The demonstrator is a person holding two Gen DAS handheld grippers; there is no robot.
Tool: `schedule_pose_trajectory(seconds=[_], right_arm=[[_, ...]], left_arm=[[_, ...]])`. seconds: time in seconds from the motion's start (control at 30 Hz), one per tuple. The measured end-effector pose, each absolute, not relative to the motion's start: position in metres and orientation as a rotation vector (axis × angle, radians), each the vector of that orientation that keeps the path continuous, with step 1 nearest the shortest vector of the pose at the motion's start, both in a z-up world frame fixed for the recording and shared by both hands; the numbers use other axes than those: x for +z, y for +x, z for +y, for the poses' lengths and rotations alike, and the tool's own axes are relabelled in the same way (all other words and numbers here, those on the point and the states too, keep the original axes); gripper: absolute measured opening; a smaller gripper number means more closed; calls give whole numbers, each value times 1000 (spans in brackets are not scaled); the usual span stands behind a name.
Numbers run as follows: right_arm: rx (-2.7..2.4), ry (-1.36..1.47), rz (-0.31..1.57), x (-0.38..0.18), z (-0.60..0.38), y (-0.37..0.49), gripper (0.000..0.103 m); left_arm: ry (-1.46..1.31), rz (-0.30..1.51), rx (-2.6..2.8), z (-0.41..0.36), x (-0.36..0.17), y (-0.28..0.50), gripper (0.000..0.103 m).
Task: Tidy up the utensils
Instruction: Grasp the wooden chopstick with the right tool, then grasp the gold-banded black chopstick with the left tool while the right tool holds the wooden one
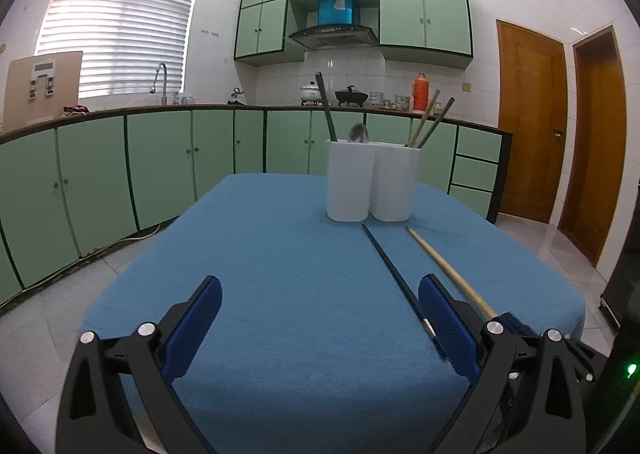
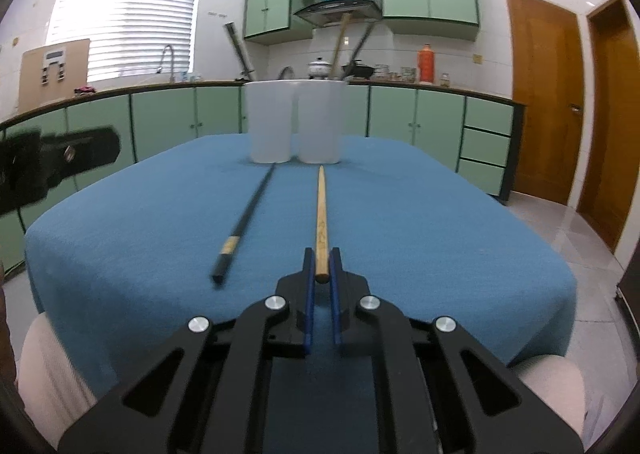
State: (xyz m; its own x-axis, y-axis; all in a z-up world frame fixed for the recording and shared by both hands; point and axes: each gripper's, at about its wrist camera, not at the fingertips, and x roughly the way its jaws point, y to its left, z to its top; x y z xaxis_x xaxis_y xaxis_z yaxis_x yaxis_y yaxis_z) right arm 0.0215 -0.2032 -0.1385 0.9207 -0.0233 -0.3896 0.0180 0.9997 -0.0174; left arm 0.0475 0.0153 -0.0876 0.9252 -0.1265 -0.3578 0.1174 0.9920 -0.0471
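A white two-compartment utensil holder (image 1: pixel 372 184) (image 2: pixel 295 122) stands at the far end of the blue table (image 1: pixel 280 274) (image 2: pixel 420 214). It holds a dark chopstick, a spoon and two more chopsticks. A black chopstick (image 1: pixel 394 274) (image 2: pixel 250 210) and a wooden chopstick (image 1: pixel 444 268) (image 2: pixel 321 214) lie on the cloth in front of it. My left gripper (image 1: pixel 320 294) is open and empty above the cloth, left of the black chopstick. My right gripper (image 2: pixel 322 264) is shut on the near end of the wooden chopstick, which lies flat on the cloth.
Green cabinets and a counter (image 1: pixel 160 110) with pots and a red flask run behind the table. Wooden doors (image 1: pixel 532 122) stand at the right. The left gripper's body (image 2: pixel 60 158) shows at the left edge of the right wrist view.
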Motion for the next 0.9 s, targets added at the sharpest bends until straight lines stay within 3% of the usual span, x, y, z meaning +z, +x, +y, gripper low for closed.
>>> schedule_pose_trajectory(seconds=[0.33, 0.53, 0.6, 0.83, 0.9], right_arm=[[-68, 21, 385, -135, -239, 19, 6], [-64, 24, 378, -137, -246, 15, 6], [-61, 32, 378, -138, -249, 15, 6], [-62, 52, 371, -138, -256, 13, 6], [-62, 59, 369, -138, -258, 13, 6]], left_arm=[[-49, 434, -192, -23, -104, 56, 94], [-8, 497, -229, -52, -122, 63, 74], [-11, 515, -229, -56, -127, 67, 63], [-13, 527, -199, -65, -137, 71, 51], [-19, 525, -198, -67, -138, 69, 39]])
